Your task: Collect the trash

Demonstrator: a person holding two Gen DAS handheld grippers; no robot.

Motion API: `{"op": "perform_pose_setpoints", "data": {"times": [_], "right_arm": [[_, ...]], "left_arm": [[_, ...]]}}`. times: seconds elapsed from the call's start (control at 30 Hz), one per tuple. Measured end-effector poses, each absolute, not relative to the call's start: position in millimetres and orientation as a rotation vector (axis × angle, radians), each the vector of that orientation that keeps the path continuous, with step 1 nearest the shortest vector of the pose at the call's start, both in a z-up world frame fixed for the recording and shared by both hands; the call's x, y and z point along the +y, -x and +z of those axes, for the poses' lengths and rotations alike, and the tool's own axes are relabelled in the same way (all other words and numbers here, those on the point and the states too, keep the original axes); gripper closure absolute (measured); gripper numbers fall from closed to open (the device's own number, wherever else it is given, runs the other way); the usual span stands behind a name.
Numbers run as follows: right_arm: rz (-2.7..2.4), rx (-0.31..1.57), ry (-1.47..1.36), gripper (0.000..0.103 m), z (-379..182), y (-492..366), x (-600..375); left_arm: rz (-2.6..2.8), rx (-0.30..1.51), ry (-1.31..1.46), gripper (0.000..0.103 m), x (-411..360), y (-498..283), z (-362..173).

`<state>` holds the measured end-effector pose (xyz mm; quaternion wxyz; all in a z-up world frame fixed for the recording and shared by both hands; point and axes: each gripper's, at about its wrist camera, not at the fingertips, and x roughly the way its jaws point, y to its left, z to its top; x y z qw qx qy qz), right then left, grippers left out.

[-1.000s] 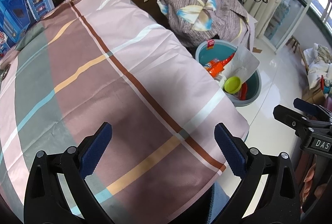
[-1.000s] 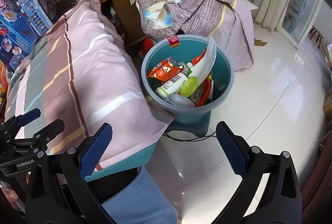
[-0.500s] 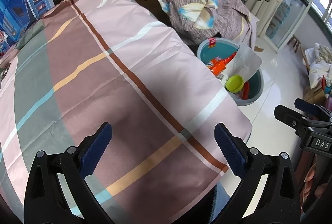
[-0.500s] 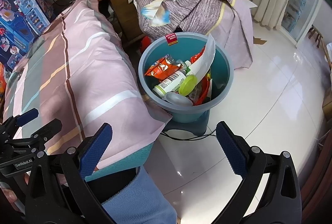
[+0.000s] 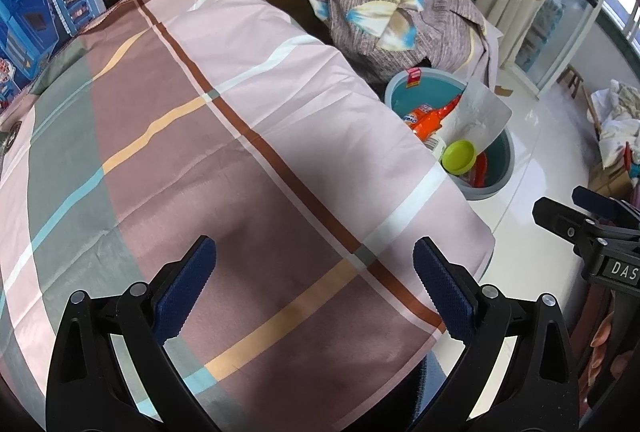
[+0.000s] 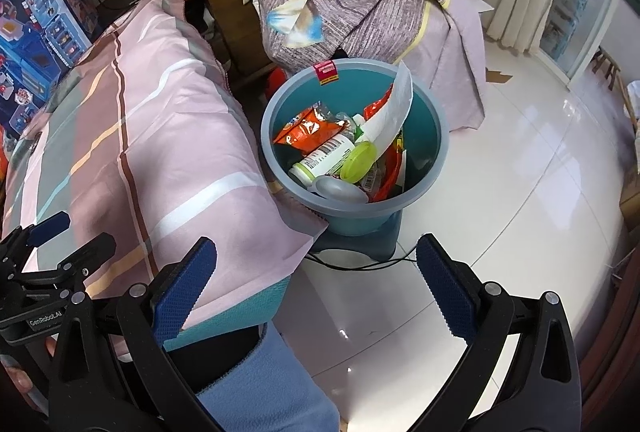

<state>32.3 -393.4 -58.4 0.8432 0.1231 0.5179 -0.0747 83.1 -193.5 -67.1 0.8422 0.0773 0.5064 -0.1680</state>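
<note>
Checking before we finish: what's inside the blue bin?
The blue bin holds an orange snack wrapper, a labelled bottle, a green lid, a white paper strip and a grey oval piece. Anything beneath is covered.

Trash-filled bin (image 6: 434, 152) beside striped cloth (image 6: 168, 136)

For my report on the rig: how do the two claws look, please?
Both the left claw and the right claw have black plastic frames with silver screws and dark blue textured pads. White lettering marks their bodies: "GenRobot.AI" on the left, "DAS" on the right.
</note>
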Motion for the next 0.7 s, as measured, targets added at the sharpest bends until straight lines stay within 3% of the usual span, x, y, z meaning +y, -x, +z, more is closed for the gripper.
{"op": "perform_pose_setpoints", "data": {"times": [0.7], "right_arm": [[-0.209, 1.091, -0.241, 0.007, -59.7, -32.0, -399.1]], "left_arm": [[-0.386, 1.103, -0.165, 0.004, -192.8, -85.9, -73.5]]}}
